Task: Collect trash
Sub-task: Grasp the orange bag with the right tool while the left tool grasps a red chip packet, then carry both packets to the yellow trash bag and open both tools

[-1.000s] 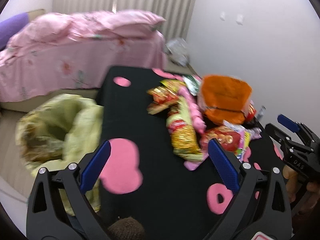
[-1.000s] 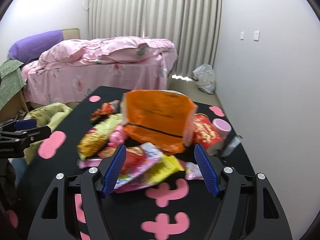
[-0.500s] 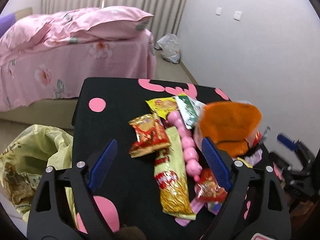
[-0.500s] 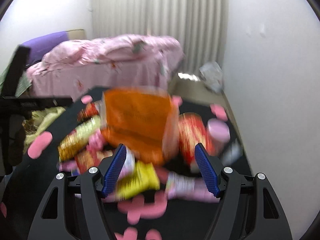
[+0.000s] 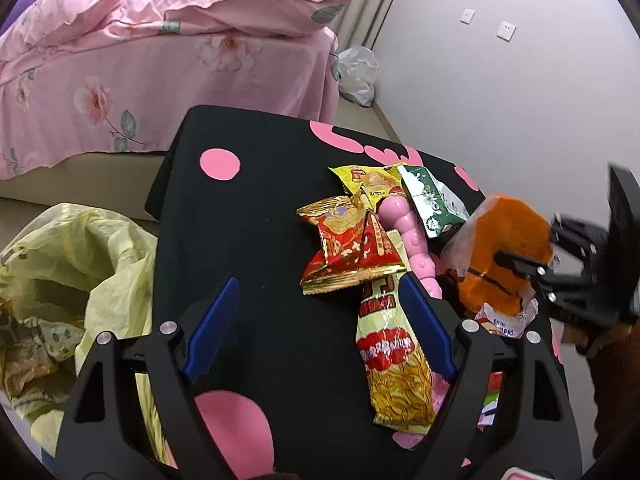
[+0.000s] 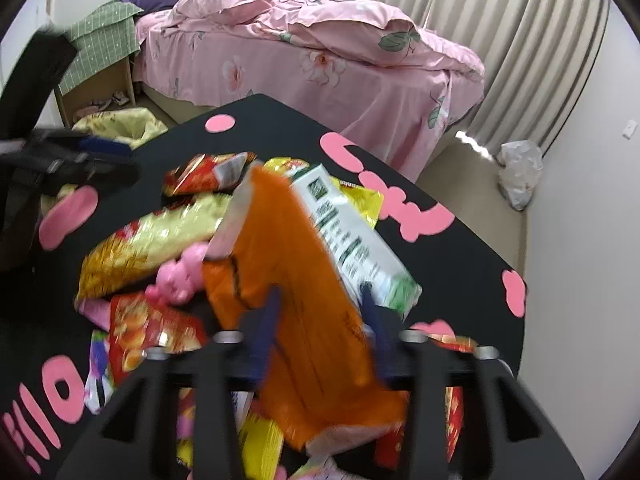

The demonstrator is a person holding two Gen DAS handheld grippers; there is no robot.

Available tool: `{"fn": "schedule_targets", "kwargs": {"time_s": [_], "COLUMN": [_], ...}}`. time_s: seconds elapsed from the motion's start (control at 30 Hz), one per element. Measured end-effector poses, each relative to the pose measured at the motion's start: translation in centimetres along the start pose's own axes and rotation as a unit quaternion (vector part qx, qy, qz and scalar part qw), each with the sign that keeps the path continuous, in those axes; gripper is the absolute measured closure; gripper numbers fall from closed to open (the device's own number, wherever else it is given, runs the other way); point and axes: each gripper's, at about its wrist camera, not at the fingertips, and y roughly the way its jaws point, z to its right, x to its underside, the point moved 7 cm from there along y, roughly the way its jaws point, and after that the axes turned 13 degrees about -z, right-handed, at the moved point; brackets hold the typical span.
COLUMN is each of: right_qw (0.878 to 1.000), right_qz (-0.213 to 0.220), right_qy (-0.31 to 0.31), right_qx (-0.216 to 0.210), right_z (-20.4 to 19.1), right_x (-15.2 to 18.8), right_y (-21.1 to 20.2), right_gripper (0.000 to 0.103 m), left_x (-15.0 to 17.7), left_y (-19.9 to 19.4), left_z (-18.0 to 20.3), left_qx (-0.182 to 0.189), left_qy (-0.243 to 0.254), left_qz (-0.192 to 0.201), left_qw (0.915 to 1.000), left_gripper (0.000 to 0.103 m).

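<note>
A heap of snack wrappers lies on a black table [image 5: 256,216] with pink shapes. My right gripper [image 6: 324,312] stands around a large orange bag [image 6: 296,292]; its jaws are narrowed on the bag, and the view is blurred. In the left wrist view the right gripper [image 5: 532,276] touches the orange bag [image 5: 504,240]. My left gripper [image 5: 316,320] is open and empty above the table, its right finger over a long yellow-red packet [image 5: 392,352]. A red-gold packet [image 5: 348,248], a pink toy [image 5: 404,236] and a green-white pack [image 5: 436,200] lie ahead.
A yellow trash bag [image 5: 68,276] hangs open at the table's left edge; it also shows in the right wrist view [image 6: 120,124]. A bed with a pink cover [image 5: 160,52] stands behind. A white plastic bag [image 5: 356,72] lies on the floor by the wall.
My right gripper has moved forward onto the orange bag and its jaws have narrowed around it. My left gripper has moved forward and a little right over the table.
</note>
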Motion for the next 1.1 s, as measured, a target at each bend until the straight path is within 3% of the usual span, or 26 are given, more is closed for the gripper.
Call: {"fn": "schedule_targets", "kwargs": {"time_s": [0.07,0.23,0.33,0.4,0.5,0.53,0.57,0.73,0.83,0.9,0.97,1.1], "right_qw": [1.0,0.995,0.989,0.985,0.979,0.979,0.978,0.975,0.976,0.974,0.973,0.972], "right_qz": [0.007,0.048,0.078,0.089,0.105,0.112,0.117,0.133,0.138,0.145,0.151,0.142], "right_qy": [0.006,0.07,0.117,0.14,0.167,0.169,0.17,0.173,0.168,0.17,0.174,0.185], "right_qx": [-0.024,-0.045,-0.053,-0.051,-0.043,-0.034,-0.032,-0.031,-0.024,-0.024,-0.022,-0.014], "right_z": [-0.7,-0.5,0.6,1.1,1.7,1.7,1.8,0.9,0.1,-0.4,-0.8,-1.7], "right_x": [1.1,1.9,2.1,2.4,2.8,2.9,2.7,1.8,1.3,1.3,1.6,3.0], "right_y": [-1.0,-5.1,-7.2,-7.8,-8.6,-9.0,-9.2,-10.5,-11.0,-11.5,-11.9,-10.8], "right_gripper": [0.095,0.097,0.097,0.097,0.097,0.097,0.097,0.097,0.097,0.097,0.097,0.097], "left_x": [-0.6,-2.4,-3.1,-3.2,-2.8,-2.5,-2.2,-0.5,0.3,0.8,1.0,-0.6], "left_y": [0.4,1.9,4.2,4.7,3.6,2.7,1.9,-2.3,-3.5,-3.8,-3.8,-2.5], "left_z": [0.1,0.4,0.4,0.5,0.9,1.0,1.1,1.2,0.6,0.4,0.4,0.7], "left_qx": [0.007,0.03,0.049,0.053,0.054,0.053,0.046,0.01,-0.003,0.011,0.042,0.068], "left_qy": [0.001,-0.015,-0.042,-0.049,-0.041,-0.035,-0.026,0.006,0.011,0.01,0.004,-0.016], "left_qz": [0.001,-0.009,-0.044,-0.051,-0.038,-0.028,-0.02,0.022,0.031,0.033,0.031,0.044], "left_qw": [1.0,0.9994,0.9969,0.9961,0.997,0.9976,0.9984,0.9997,0.9995,0.9993,0.9986,0.9966], "left_gripper": [0.025,0.03,0.046,0.048,0.052,0.07,0.075,0.081,0.081,0.078,0.056,0.045]}}
